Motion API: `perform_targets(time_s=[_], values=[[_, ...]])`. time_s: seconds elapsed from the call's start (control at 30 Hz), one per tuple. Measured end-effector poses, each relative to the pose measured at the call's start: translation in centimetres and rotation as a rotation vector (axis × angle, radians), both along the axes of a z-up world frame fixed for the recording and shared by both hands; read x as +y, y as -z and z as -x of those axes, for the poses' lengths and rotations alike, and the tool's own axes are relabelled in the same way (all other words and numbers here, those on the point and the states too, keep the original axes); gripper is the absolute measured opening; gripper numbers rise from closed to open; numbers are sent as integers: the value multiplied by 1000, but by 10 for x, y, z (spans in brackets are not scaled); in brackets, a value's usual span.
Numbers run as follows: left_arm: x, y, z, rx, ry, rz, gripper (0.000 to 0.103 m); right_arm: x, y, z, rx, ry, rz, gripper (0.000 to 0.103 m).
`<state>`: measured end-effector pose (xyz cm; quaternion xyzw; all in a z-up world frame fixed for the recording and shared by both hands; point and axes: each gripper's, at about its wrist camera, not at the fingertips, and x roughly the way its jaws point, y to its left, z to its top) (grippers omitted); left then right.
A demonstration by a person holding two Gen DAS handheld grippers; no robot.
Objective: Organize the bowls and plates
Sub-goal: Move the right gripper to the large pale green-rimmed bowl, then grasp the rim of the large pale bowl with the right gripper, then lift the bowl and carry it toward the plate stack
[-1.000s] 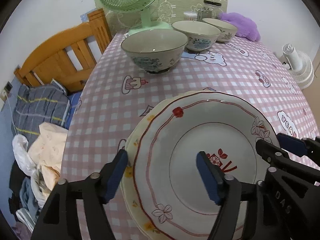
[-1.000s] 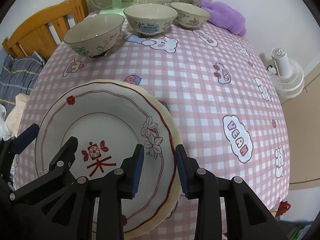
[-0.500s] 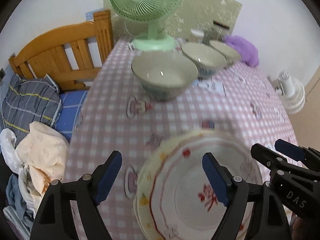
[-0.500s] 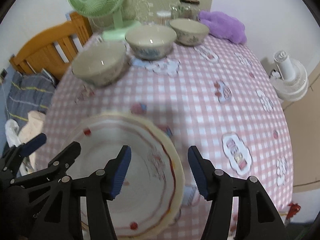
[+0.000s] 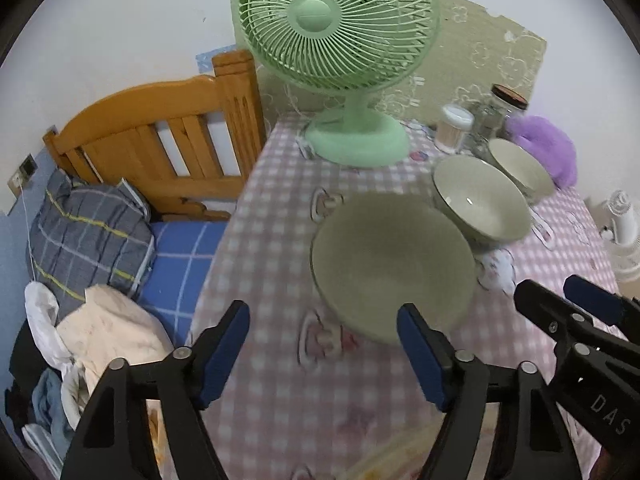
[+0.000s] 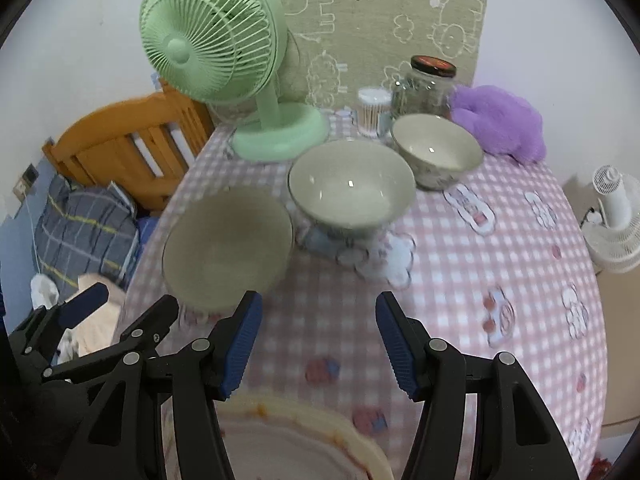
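Standing upright on the pink-and-white checked tablecloth (image 6: 460,264), mouths up, three round cream ceramic bowls form a diagonal row running from near left to far right. Nearest, blurred: first cream bowl (image 6: 228,250), just beyond the tips of both tools. Middle cream bowl (image 6: 350,188), just beside it; whether their rims touch cannot be told. Farthest cream bowl (image 6: 436,150), near the back edge. Being round, none has a long axis.

At the bottom edge of the right wrist view: rim of a cream plate with a red line border (image 6: 304,436), lying flat under the tool arms, apart from the bowls.

Left black gripper with blue pads (image 5: 324,354): jaws closing, nothing between them but tablecloth; the nearest bowl lies just past its right pad. Right black gripper with blue pads (image 6: 318,344): jaws spread, released, empty, over bare cloth.

Back of table, left to right: pale green desk fan (image 6: 224,60) on a round base, a white-lidded tub of cotton swabs (image 6: 372,112), a clear glass jar with a dark lid (image 6: 424,88), a purple plush cushion (image 6: 500,124).

Room: orange wooden bed headboard (image 5: 160,140) left of the table, grey plaid pillow (image 5: 84,232), blue checked sheet, heaped clothes; olive cloth with cartoon outlines on the white wall; white floor fan (image 6: 616,216) at right.
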<state>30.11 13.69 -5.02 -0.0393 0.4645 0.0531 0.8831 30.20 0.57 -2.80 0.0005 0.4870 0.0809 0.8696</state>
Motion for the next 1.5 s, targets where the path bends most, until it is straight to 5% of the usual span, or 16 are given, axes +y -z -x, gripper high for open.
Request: perform_targets(time_s=[0.27, 0.43, 0.73, 1.13, 1.5], values=[[8, 20, -38, 29, -19, -16, 61, 13, 29, -51, 46, 5, -27, 60], [2, 35, -51, 55, 17, -35, 46, 24, 47, -71, 81, -11, -21, 50], [1, 48, -62, 83, 17, -20, 29, 39, 65, -85, 117, -39, -11, 16], [-7, 35, -42, 86, 32, -16, 26, 34, 49, -63, 109, -22, 24, 16], [-39, 1, 7, 29, 145, 15, 26, 0, 5, 1, 54, 93, 40, 16]])
